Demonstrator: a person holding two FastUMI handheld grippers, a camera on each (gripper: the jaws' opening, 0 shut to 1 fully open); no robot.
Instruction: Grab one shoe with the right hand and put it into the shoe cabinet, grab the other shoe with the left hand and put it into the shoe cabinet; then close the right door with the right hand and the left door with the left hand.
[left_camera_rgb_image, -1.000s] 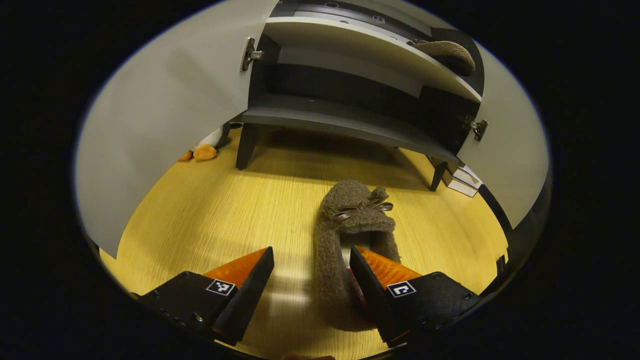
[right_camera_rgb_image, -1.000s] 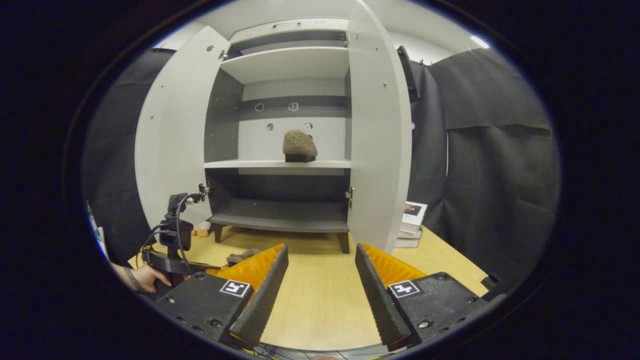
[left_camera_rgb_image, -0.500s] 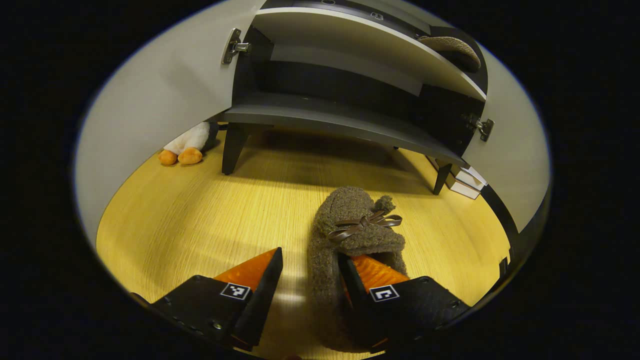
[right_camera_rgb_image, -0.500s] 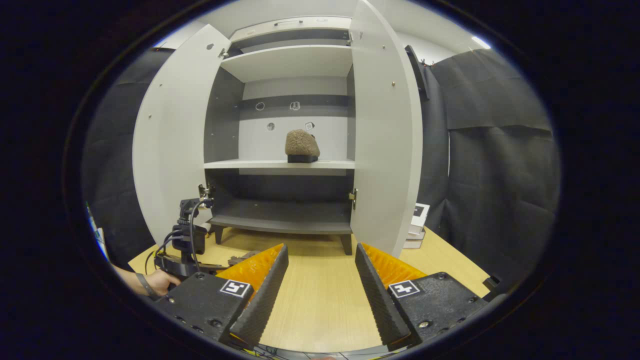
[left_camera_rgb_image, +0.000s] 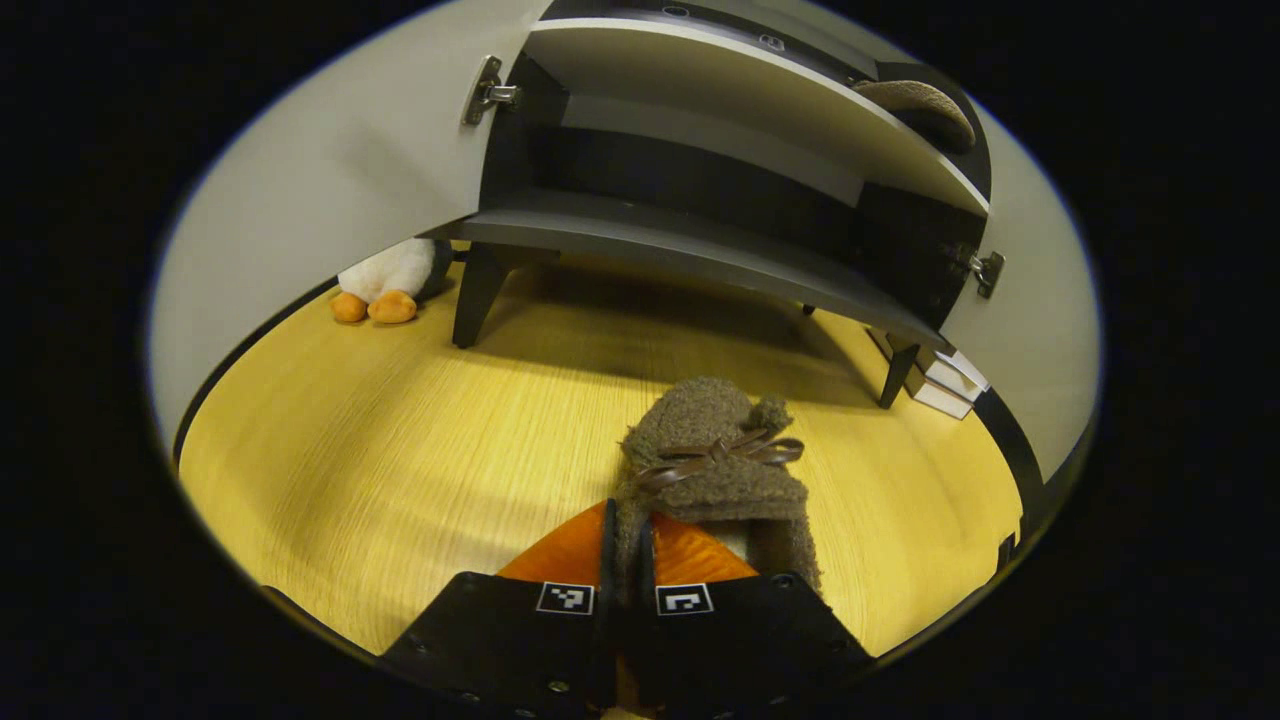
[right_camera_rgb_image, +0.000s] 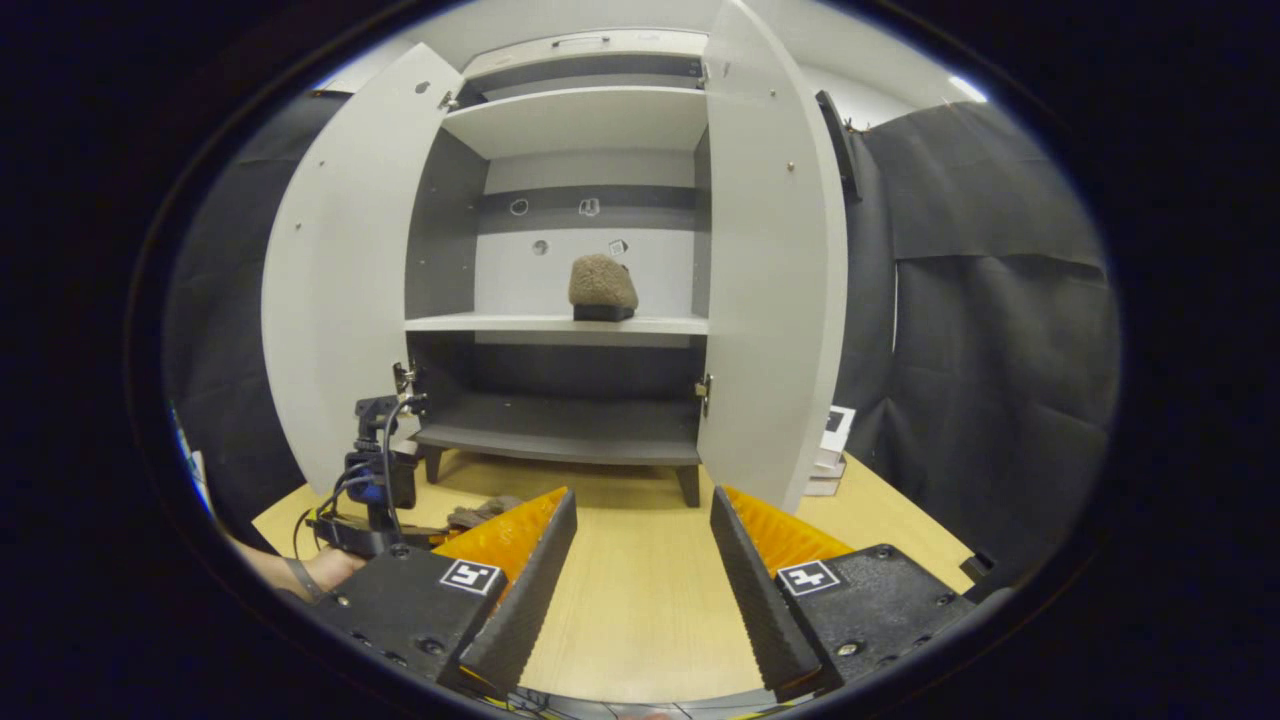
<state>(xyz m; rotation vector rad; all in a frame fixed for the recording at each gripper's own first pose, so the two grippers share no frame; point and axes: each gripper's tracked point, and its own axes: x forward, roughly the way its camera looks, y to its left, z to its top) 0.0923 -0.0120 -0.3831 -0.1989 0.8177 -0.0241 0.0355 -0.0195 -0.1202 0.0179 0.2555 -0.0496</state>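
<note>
Since a second ago, closed from wide apart: left tongs (left_camera_rgb_image: 622, 545) now pinched together on the side wall of the brown fuzzy slipper with a thin leather bow (left_camera_rgb_image: 712, 450), one ribbed wedge finger outside the collar, the other inside the opening. Nubbly, boucle-like wool; rounded toe pointing toward the cabinet; sole down on the pale yellow wood-grain counter (left_camera_rgb_image: 400, 440), in front of the cabinet's bottom shelf. Seen farther off in the right gripper view as a small brown lump (right_camera_rgb_image: 480, 514) beside the left tool's cable-hung handle and the hand (right_camera_rgb_image: 325, 572) holding it.

Right tongs (right_camera_rgb_image: 640, 530) spread wide, gripping nothing, sawtooth inner faces facing each other above bare counter (right_camera_rgb_image: 640, 600).

Beyond: tall white-and-dark-grey laminate shoe cabinet (right_camera_rgb_image: 560, 430) on short dark tapered legs, both flat white doors swung outward, metal hinges at the inner edges. Second brown fuzzy slipper (right_camera_rgb_image: 601, 286), domed heel outward, resting on the white middle shelf (right_camera_rgb_image: 500, 323), right of centre. Dark grey bottom shelf (left_camera_rgb_image: 700, 255) bare. White plush toy with orange feet (left_camera_rgb_image: 385, 285) lying on the counter behind the left door. Small stack of white boxes (right_camera_rgb_image: 828, 455) past the right door, against draped black cloth.
</note>
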